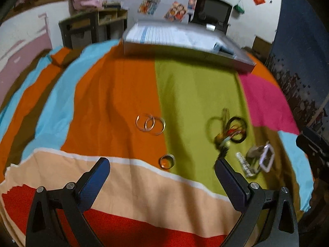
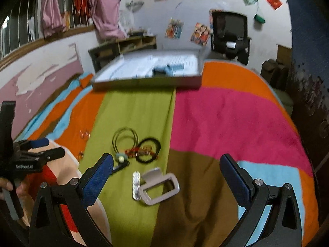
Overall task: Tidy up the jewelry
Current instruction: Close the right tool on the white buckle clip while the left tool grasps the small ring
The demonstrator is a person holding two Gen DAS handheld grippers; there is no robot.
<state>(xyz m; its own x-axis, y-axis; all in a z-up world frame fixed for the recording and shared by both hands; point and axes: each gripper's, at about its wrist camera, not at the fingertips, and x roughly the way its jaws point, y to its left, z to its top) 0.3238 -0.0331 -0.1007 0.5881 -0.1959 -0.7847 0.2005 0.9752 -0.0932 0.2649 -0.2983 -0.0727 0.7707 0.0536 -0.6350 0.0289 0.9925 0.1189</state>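
**A:** Gold bangles (image 1: 150,124) on the orange stripe, small ring (image 1: 167,161) closer, hair ties (image 2: 136,147) and a clip (image 2: 159,186) on the green?

**B:** Yep, all loose on the bedspread (image 2: 226,119). Left gripper (image 1: 162,178) and right gripper (image 2: 166,175) both spread wide, grabbing nothing.

Matt, creased cloth bedspread (image 1: 115,86) underneath; thin shiny metal bangles (image 1: 151,123) glint on it, and the hair clip (image 2: 158,185) looks smooth, glossy plastic.

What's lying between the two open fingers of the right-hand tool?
In the right wrist view, the right gripper frames a white hair claw clip beside a small beaded strip on the bedspread.
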